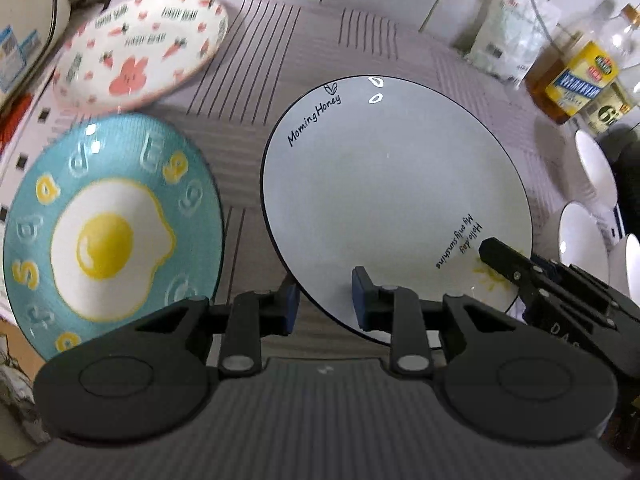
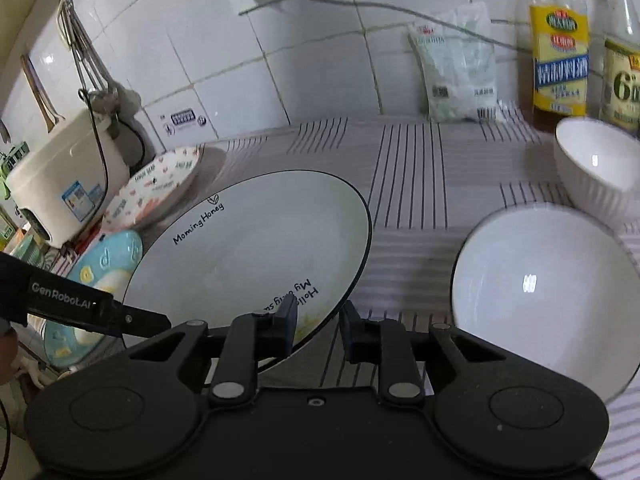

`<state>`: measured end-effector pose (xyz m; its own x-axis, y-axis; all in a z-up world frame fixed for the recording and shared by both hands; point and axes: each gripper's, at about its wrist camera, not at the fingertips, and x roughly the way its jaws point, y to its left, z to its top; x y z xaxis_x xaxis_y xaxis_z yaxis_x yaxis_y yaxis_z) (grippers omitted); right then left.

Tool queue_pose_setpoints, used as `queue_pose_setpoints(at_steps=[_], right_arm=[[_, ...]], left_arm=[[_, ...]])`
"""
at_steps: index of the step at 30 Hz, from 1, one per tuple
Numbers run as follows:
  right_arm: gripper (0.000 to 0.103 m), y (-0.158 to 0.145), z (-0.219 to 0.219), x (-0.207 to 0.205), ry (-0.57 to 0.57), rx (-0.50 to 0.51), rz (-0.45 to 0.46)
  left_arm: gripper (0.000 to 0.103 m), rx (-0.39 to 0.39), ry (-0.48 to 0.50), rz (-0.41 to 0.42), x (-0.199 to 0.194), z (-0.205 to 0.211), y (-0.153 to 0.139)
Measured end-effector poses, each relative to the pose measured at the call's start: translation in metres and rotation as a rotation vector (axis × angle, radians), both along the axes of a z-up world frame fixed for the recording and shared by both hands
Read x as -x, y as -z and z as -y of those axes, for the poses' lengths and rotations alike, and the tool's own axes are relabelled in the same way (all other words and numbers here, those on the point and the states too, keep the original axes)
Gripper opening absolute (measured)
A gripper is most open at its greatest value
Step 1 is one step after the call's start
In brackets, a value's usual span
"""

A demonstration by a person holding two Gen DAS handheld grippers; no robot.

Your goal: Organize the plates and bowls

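The white black-rimmed plate (image 1: 396, 200), lettered "Morning Honey", is being held at its near rim by both grippers. The left gripper (image 1: 325, 303) is being clamped narrow across the near-left edge, w/ one blue pad over the plate face and one outside the rim. The right gripper (image 2: 319, 322) is being closed narrow on the near-right edge by the sun print, same way.

Step, as judged: the plate is being carried two-handed toward a stack w/ the other plates. Next move calls for both grips being kept level so the plate isn't twisted, then a set-down onto another plate, prob. the blue egg plate (image 1: 108, 236) just left of it.

Near right, a wide white bowl (image 2: 544, 296) is sitting on the striped cloth (image 2: 420, 168), nothing in it. Further right, a smaller ribbed white bowl (image 2: 600, 164) is also showing nothing inside.

Far left, the carrot-and-bunny plate (image 1: 140, 48) is being propped at a tilt beside the white rice cooker (image 2: 64, 184). Along the far tiled wall, a white packet (image 2: 456, 68) and two oil bottles (image 2: 558, 40) are being kept; contents low in the nearer bottle, as far as can be told.
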<state>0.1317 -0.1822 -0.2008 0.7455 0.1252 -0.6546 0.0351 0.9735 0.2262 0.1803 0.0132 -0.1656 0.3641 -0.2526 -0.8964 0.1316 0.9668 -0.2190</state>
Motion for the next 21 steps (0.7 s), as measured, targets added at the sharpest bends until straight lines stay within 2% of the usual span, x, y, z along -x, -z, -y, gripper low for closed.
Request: queue_pose_setpoints(at_steps=[6,12,17,21], right_arm=[[0.027,-0.024,0.009,-0.022,0.016,0.008,0.029],[0.027,-0.032,0.026,-0.061,-0.024,0.017,0.023],[0.027,-0.033,0.038,-0.097,-0.032,0.040,0.016],[0.027,-0.029,0.041,-0.122,-0.040,0.076,0.007]], left_arm=[[0.026,0.028,0.013,0.072,-0.019,0.007,-0.015],[0.026,0.049,-0.006,0.103,-0.049,0.013,-0.010],[0.026,0.072,0.001,0.067,-0.084,0.020,-0.005],[0.027,0.035,0.000,0.073,-0.115,0.025,0.000]])
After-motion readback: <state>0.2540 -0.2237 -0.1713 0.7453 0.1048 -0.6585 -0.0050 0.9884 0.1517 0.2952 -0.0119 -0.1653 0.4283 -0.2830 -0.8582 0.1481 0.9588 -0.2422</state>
